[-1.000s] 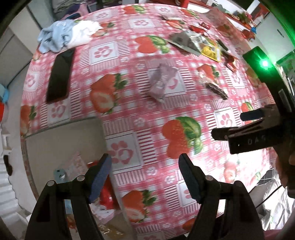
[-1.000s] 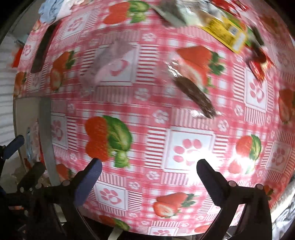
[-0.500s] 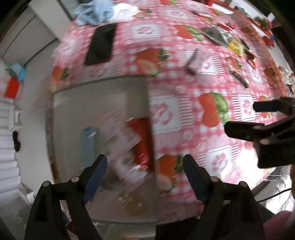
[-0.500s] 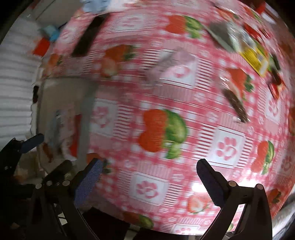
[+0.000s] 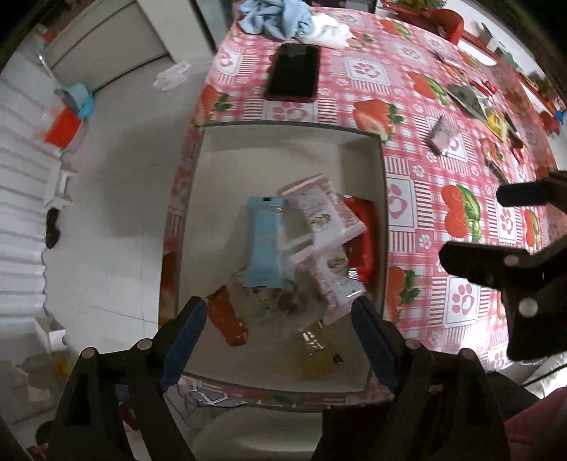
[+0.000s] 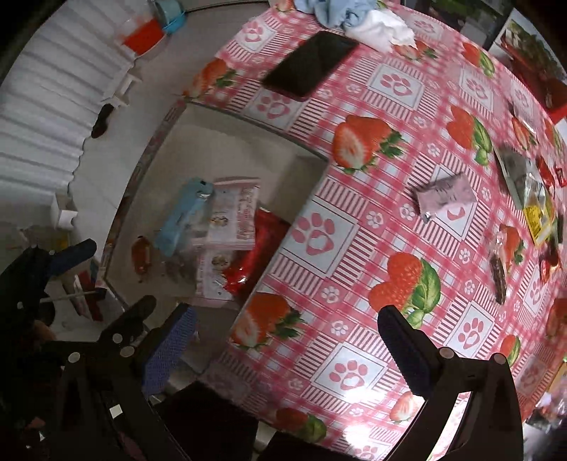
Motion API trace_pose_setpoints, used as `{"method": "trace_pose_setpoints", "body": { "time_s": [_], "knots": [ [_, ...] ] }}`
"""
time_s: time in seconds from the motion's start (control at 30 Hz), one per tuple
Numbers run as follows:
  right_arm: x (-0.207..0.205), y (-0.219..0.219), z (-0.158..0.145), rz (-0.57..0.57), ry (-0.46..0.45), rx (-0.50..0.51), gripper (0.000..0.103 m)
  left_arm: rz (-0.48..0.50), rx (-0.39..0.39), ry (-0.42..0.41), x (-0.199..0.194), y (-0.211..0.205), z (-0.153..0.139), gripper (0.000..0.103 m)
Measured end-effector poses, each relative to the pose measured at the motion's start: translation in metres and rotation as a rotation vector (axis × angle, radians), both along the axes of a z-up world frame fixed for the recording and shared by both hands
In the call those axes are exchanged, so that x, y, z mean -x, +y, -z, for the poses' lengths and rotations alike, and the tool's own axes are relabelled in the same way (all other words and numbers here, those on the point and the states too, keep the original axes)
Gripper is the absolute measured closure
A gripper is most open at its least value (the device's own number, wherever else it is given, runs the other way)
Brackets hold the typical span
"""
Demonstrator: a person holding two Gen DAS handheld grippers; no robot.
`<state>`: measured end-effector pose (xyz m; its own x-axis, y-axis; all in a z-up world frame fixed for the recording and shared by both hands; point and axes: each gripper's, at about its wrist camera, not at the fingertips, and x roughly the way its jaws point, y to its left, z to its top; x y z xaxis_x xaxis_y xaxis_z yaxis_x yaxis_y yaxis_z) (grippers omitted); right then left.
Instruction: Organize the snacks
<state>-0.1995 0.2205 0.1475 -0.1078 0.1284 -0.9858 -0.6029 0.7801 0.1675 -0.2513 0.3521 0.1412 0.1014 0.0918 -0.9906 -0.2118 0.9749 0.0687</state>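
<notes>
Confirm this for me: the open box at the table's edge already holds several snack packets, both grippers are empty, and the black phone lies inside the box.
Not quite. The black phone lies on the tablecloth beyond the box, not inside it; the left wrist view shows this. The snack packets are in the box, and the left gripper and right gripper are empty.

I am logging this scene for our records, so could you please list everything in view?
box: one, beige, at the table edge
snack packets in box: several; light blue, pink-white, red
phone: one, black, beyond the box
cloths: blue and white, far table edge
pink packet: one, on the tablecloth
dark snack bar: one, clear wrap, right side
tablecloth: pink strawberry check
left gripper: open, empty, over box
right gripper: open, empty
</notes>
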Motion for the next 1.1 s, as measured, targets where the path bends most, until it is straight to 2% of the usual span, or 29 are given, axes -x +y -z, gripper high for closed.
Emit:
{"method": "trace_pose_setpoints", "body": {
  "time_s": [0.43, 1.1],
  "knots": [
    [0.005, 0.013, -0.013, -0.031, -0.038, 0.013, 0.000, -0.031, 0.004, -0.038, 0.002, 0.015, -0.008, 0.017],
    [0.014, 0.015, -0.015, -0.053, -0.038, 0.006, 0.000, -0.029, -0.007, -0.033, 0.005, 0.013, -0.012, 0.017]
  ]
}}
